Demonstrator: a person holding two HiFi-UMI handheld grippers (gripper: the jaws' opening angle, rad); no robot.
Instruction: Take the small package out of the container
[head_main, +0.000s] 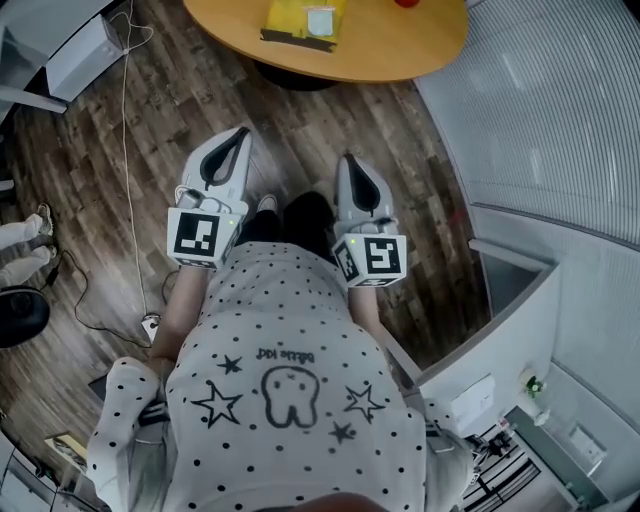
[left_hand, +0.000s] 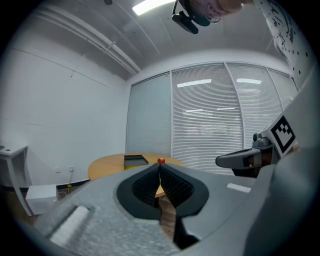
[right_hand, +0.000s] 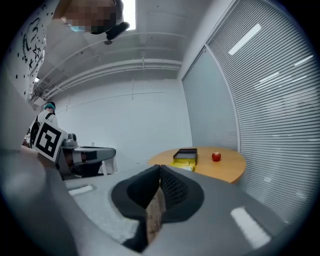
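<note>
Facing round wooden table (right_hand: 226, 170), dark container (right_hand: 186, 152)

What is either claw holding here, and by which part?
Nothing. The left claw and right claw are both shut and empty, short of the round table.

A small office meeting room: a round wooden worktop (head_main: 400, 45) stands on wood-plank flooring (head_main: 130, 170), hemmed in by plain white walls (left_hand: 60, 115) and a glazed partition hung with slatted blinds (left_hand: 220, 115). A fluorescent strip light (left_hand: 150, 6) burns overhead, and a white cable (head_main: 125, 120) trails across the floor near a white desk (left_hand: 12, 150).
</note>
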